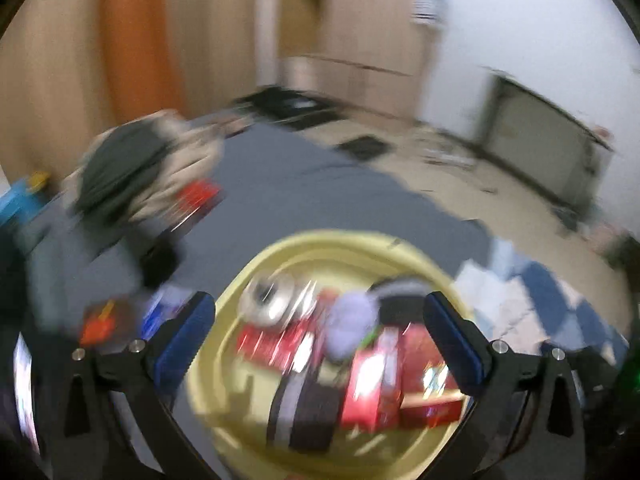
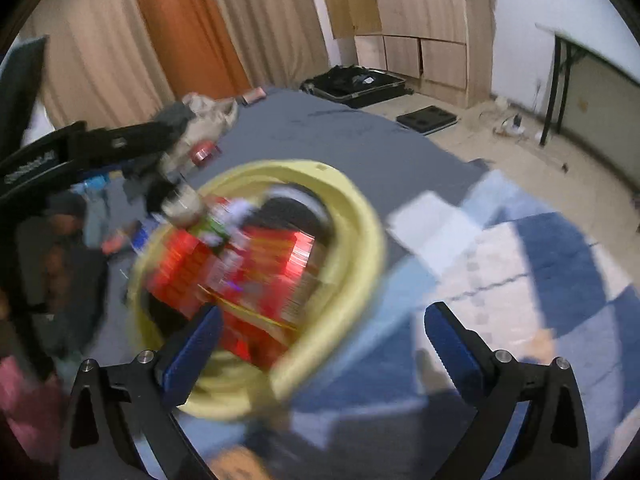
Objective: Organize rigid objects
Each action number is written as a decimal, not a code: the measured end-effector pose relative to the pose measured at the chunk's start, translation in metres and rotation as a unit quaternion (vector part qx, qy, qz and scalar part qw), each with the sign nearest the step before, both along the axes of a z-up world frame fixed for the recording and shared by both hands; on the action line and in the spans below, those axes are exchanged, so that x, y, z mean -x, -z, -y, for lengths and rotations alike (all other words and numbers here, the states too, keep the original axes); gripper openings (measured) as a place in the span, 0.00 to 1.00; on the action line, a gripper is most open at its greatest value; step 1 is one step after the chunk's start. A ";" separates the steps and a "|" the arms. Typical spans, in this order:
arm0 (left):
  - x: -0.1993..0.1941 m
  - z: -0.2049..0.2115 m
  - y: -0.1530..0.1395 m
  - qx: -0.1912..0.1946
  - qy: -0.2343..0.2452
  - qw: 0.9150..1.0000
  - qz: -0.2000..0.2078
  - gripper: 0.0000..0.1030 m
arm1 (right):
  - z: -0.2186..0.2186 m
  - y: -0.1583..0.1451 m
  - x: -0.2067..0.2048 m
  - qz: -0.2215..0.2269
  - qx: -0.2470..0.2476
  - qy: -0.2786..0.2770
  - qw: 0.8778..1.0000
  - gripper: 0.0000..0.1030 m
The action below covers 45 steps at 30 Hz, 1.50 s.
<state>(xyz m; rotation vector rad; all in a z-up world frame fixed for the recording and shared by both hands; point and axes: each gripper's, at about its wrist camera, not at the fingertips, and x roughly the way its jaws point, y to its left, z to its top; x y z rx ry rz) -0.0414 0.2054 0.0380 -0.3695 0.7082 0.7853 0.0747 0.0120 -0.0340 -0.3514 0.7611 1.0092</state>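
A yellow round basin (image 1: 256, 276) sits on a grey-covered bed. It holds several red boxes (image 1: 372, 384), a shiny metal can (image 1: 268, 300), a pale purple object (image 1: 350, 320) and a dark striped item (image 1: 300, 412). My left gripper (image 1: 320, 340) is open and empty, its blue pads spread above the basin. The basin also shows in the right wrist view (image 2: 360, 248), with the red boxes (image 2: 256, 264) inside. My right gripper (image 2: 320, 344) is open and empty, at the basin's near right rim. Both views are motion-blurred.
A heap of clothes (image 1: 132, 172) and a red can (image 2: 204, 152) lie at the bed's far left. Small red and blue items (image 1: 104, 320) lie left of the basin. A blue-and-white blanket (image 2: 540, 280) lies to the right. The left gripper's arm (image 2: 80, 148) crosses the right wrist view.
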 end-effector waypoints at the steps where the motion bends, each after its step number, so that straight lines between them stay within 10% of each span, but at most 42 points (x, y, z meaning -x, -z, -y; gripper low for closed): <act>1: 0.008 0.008 0.005 0.009 -0.014 1.000 0.003 1.00 | 0.007 0.003 -0.001 0.017 0.015 -0.007 1.000 1.00; 10: 0.060 0.118 0.080 0.039 0.013 0.998 -0.056 1.00 | 0.052 0.031 -0.003 0.054 0.034 -0.016 0.998 1.00; 17: 0.047 0.129 0.117 0.027 0.006 0.998 -0.058 1.00 | 0.033 0.060 0.012 0.074 0.106 -0.065 0.989 1.00; 45: 0.027 0.104 0.146 0.032 -0.020 0.998 -0.050 1.00 | 0.012 0.076 0.011 0.102 0.083 -0.063 0.989 1.00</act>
